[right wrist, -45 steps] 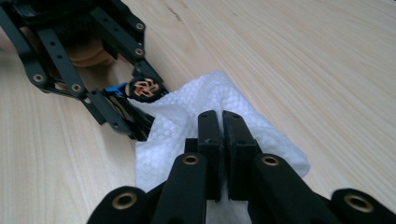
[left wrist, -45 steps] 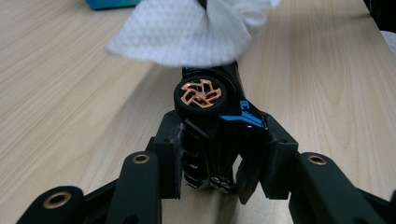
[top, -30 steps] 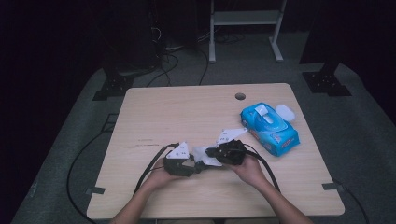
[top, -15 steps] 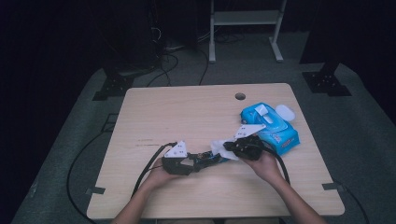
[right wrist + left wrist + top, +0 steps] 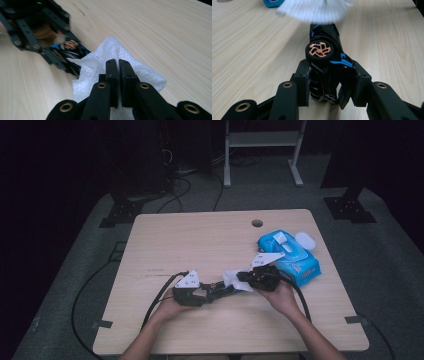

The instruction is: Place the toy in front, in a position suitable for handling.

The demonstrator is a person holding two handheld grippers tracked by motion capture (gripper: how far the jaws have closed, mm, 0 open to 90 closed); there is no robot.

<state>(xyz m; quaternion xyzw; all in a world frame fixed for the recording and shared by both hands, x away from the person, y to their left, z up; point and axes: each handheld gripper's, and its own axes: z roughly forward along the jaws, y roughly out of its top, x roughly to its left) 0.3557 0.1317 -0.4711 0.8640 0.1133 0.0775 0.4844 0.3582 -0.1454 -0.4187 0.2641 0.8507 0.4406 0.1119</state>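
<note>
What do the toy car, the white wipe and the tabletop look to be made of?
Toy car: probably glossy black plastic, reflective, with a copper-coloured wheel hub.
White wipe: likely nonwoven fabric, matte with an embossed dotted texture, draping softly.
Tabletop: pale wood or wood-look laminate, showing grain lines.

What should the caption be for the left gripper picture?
Left gripper clamps a black toy car while a white wipe rubs it.

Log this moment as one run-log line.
left gripper: shut on toy car | right gripper: shut on white wipe | wipe against car | wipes pack open

Black toy car [image 5: 325, 67] (sideways), white wipe [image 5: 105, 63]
</note>
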